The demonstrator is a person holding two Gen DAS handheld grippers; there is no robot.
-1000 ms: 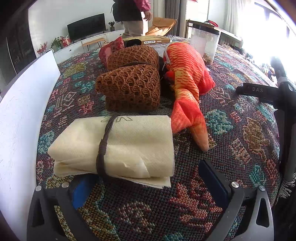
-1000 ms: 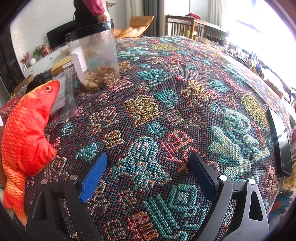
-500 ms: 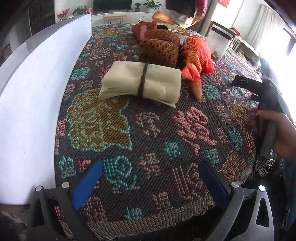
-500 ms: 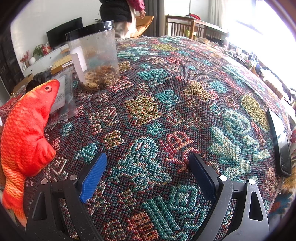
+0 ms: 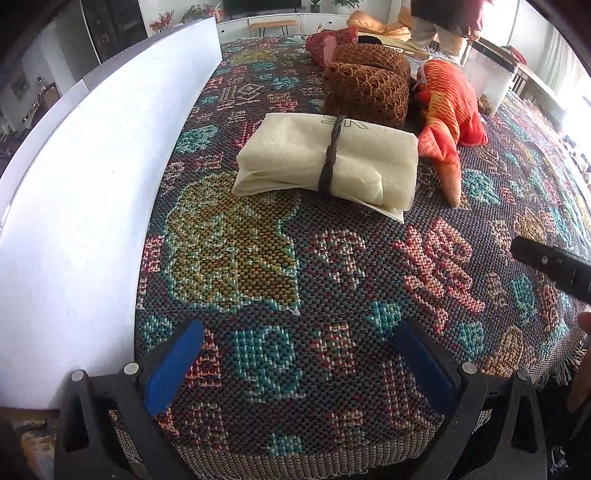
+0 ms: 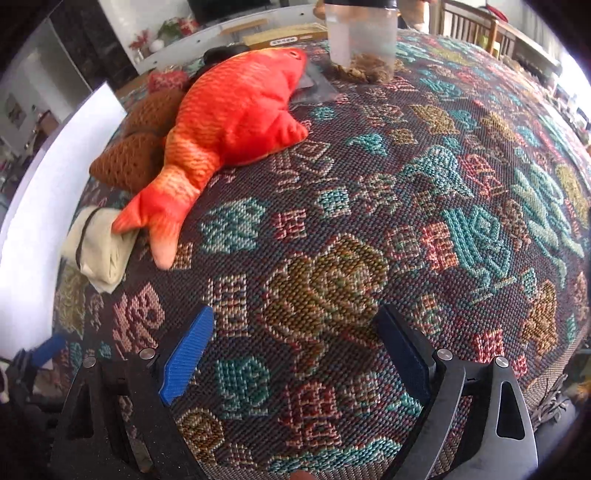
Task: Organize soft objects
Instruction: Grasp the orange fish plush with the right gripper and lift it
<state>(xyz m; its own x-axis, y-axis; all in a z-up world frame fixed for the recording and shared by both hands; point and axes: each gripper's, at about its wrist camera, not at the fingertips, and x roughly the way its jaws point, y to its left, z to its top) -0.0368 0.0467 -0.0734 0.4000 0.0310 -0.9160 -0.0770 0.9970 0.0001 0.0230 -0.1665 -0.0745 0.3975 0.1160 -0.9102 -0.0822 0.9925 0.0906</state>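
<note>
A cream folded cloth bundle (image 5: 328, 162) tied with a dark cord lies on the patterned tablecloth (image 5: 295, 288). Behind it sits a brown knitted item (image 5: 369, 88), and to its right an orange plush fish (image 5: 447, 118). In the right wrist view the fish (image 6: 236, 122) lies at upper left, its tail over the cream bundle (image 6: 99, 247), with the brown knit (image 6: 136, 155) beside it. My left gripper (image 5: 299, 365) stands open near the table's front edge, well short of the bundle. My right gripper (image 6: 291, 350) is open too, empty, over bare cloth.
A tall white panel (image 5: 92, 177) borders the table's left side. A clear plastic jar (image 6: 360, 40) with brown contents stands behind the fish. A cardboard box (image 5: 399, 42) and a red cushion (image 5: 328, 40) lie at the far end. A person (image 5: 443, 22) stands beyond the table.
My left gripper pulled back from the cream bundle to the table's front edge, both fingers staying apart. My right gripper drew back and turned left, bringing the fish and bundle into view.
</note>
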